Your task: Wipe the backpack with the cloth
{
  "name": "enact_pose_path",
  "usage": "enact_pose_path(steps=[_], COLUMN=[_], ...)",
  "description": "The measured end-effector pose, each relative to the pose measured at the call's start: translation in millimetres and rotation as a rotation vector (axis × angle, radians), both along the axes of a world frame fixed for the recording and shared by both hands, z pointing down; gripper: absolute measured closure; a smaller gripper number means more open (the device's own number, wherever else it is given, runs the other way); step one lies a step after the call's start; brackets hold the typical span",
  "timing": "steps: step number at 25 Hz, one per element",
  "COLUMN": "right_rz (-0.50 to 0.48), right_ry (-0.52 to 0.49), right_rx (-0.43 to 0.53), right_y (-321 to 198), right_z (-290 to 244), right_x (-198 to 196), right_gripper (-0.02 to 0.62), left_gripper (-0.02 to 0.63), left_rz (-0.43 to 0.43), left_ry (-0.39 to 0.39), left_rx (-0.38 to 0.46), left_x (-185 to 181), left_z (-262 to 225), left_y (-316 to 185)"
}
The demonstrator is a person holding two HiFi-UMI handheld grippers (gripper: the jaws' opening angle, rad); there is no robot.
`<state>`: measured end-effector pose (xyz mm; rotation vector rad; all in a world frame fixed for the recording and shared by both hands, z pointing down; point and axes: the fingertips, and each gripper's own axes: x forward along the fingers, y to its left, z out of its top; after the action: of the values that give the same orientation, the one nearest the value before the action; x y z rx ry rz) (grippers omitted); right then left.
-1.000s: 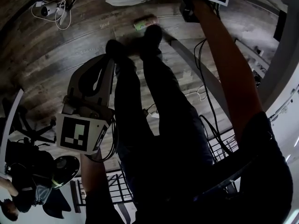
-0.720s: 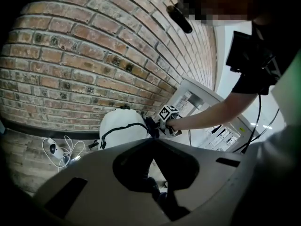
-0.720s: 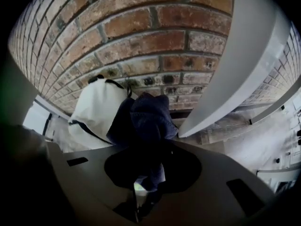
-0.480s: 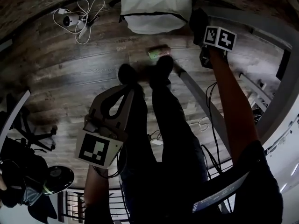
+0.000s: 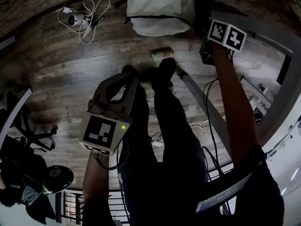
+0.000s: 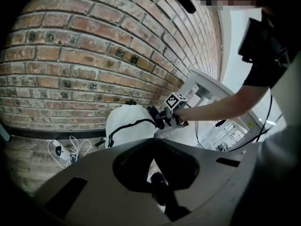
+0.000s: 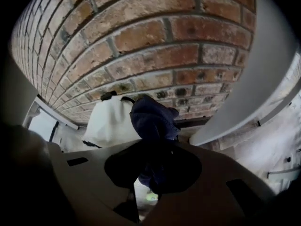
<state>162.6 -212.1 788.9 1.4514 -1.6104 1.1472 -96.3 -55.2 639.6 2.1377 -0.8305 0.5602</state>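
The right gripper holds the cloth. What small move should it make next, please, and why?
Probably ease the right gripper forward and a little left until the cloth meets the backpack on its white side. The jaws are shut on the dark blue cloth, and the backpack stands against the brick wall just beyond it; no contact is evident yet.

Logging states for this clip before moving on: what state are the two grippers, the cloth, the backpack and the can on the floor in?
left gripper: shut, nothing between its jaws.
right gripper: shut on the cloth.
cloth: bunched, clamped in the jaws, held up by the backpack; contact cannot be told.
backpack: standing on the floor against the brick wall.
can: lying on its side on the floor.
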Motion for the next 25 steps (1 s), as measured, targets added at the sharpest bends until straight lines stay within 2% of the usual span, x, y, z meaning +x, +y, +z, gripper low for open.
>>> enact_pose_path(steps=[4,9,13,20,25], right_rz=[-0.082,-0.184,-0.277,-0.286,-0.335], right_ry=[0.004,-0.01,0.021,0.049,-0.04], right_rx=[0.065,0.064,0.072,0.109,0.114], right_y=[-19.7,-23.1,-27.2,-34.0,-25.4], right_z=[-25.6,-29.9,-25.9,-27.5,-39.0], right_x=[-25.6,-69.8,-102.9,-130.6,-177.2], right_gripper=[0.522,0.522,0.522,0.522,0.522], left_gripper=[0.607,0.607,0.607,0.607,0.607], left_rz=[-0.006,-0.011,-0.037,-0.048,-0.111], left_ry=[-0.003,0.004,0.026,0.018,0.034], left_rx=[0.034,0.018,0.01,-0.036,-0.032], left_x=[-4.4,-14.9,-21.7,-41.0,-65.6], left_z=[0.7,0.4,-0.1,0.0,1.7], left_y=[-15.4,-11.8,-4.5,18.1,24.1])
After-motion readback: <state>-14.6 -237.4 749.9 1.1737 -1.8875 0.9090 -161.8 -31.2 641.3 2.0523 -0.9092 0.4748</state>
